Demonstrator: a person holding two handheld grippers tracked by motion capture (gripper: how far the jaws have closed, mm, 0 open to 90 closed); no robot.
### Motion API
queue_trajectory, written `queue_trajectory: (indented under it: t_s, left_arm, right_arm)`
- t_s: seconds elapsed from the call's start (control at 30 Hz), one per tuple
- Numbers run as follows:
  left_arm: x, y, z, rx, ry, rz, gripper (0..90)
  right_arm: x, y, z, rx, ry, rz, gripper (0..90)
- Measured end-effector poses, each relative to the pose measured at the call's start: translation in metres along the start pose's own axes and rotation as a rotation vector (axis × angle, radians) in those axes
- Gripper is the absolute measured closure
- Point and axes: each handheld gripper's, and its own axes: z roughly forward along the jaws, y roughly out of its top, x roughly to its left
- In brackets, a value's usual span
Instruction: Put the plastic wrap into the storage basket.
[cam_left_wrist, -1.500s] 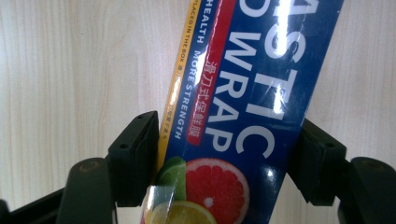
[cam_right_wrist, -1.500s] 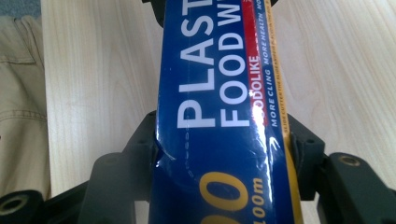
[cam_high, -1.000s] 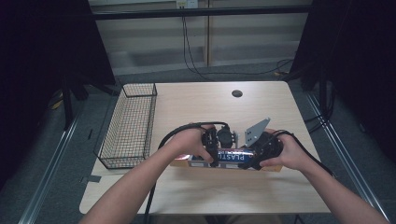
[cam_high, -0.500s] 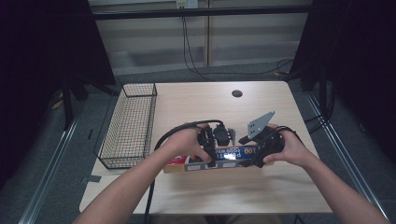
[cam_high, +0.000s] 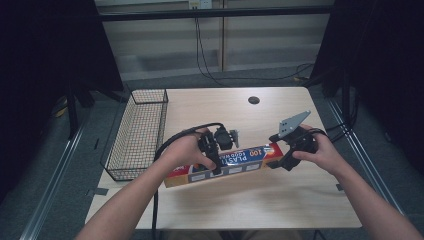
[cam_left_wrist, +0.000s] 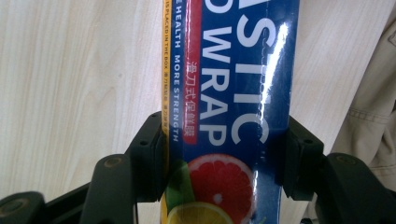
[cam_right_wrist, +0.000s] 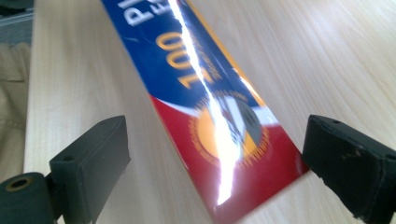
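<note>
This looks like a test room or lab. A plain wooden table stands between black curtains. Cables hang down from a wall plug, and metal rails run along the grey floor.

Pale wood table, round grommet hole near far edge. Grey floor around. Dark curtains left and right. Far wall pale, cables hanging, outlet above. Dim light.
</note>
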Motion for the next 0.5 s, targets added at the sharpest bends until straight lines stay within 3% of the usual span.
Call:
queue_trajectory:
  t_s: [0.2,0.5]
  left_arm:
    - [0.004,-0.008,-0.004,-0.002,0.029,-0.041,43.8]
    - [0.015,-0.025,-0.015,-0.004,0.039,-0.128,43.9]
  right_arm:
    - [-0.004,-0.01,-0.003,-0.022,-0.014,0.058,6.5]
    - [0.0,-0.019,0.004,0.002,-0.021,0.057,6.5]
